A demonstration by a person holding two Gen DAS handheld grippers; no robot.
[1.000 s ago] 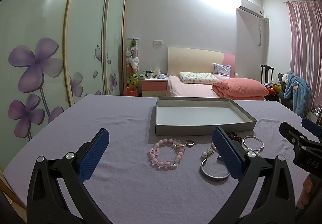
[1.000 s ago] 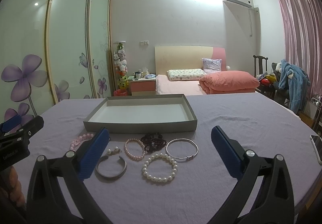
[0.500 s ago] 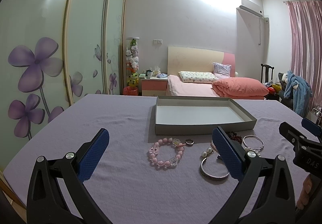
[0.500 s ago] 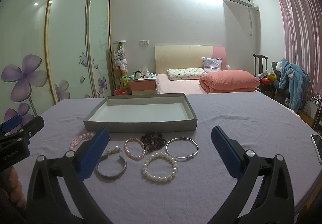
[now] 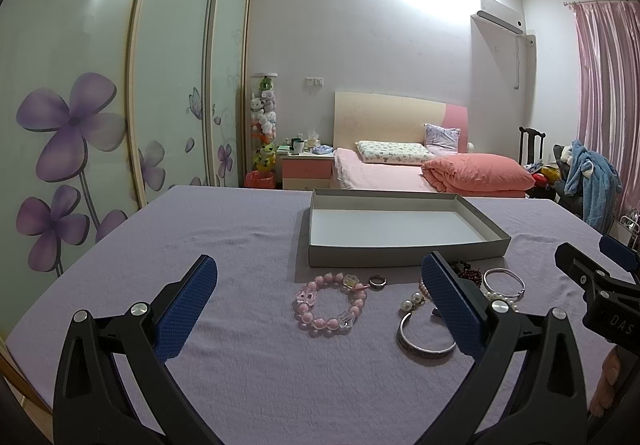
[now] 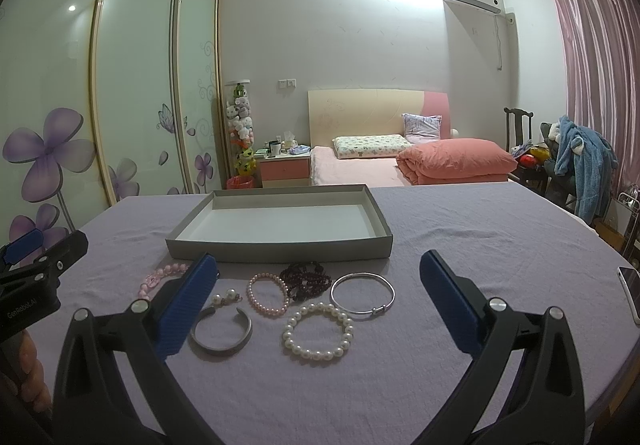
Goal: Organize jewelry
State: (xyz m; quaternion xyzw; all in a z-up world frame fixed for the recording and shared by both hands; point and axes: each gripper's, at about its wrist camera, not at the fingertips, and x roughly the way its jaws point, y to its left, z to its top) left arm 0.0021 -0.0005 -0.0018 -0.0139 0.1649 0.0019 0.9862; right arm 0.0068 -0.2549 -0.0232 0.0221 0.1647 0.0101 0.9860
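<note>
An empty grey tray (image 5: 400, 257) (image 6: 280, 249) sits on the purple cloth. In front of it lie a pink bead bracelet (image 5: 330, 305) (image 6: 160, 277), a small ring (image 5: 377, 281), a silver cuff (image 5: 424, 337) (image 6: 222, 333), pearl earrings (image 6: 226, 297), a small pink pearl bracelet (image 6: 267, 295), dark red beads (image 6: 306, 279), a thin silver bangle (image 6: 362, 293) (image 5: 503, 281) and a white pearl bracelet (image 6: 318, 333). My left gripper (image 5: 320, 305) is open, above the pink bead bracelet. My right gripper (image 6: 320, 305) is open, above the pearl bracelet.
A phone (image 6: 632, 293) lies at the table's right edge. Behind the table are a bed (image 6: 400, 165), a nightstand (image 6: 284, 169), a chair with clothes (image 6: 576, 165) and sliding wardrobe doors (image 6: 120, 105).
</note>
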